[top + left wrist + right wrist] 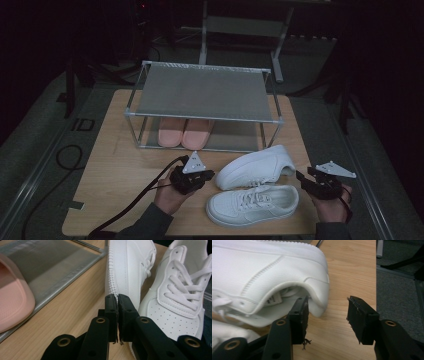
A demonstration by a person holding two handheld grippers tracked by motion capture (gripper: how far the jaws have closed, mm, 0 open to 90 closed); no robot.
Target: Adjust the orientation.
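Two white sneakers lie on the wooden table (120, 165). The far sneaker (257, 167) leans on its side; the near sneaker (252, 202) stands on its sole. My left gripper (209, 175) is just left of the far sneaker's toe. In the left gripper view it (117, 298) is shut on nothing, pointing at the far sneaker (130, 267) and the near sneaker (180, 302). My right gripper (300, 176) is at the heels. In the right gripper view it (328, 302) is open, its left jaw beside the heel of the far sneaker (262, 272).
A two-shelf metal shoe rack (200, 92) stands at the back of the table, with bare top shelf. A pair of pink slippers (184, 131) sits on its lower shelf (62, 262), one pink slipper (12, 295) close by. Cables trail off left.
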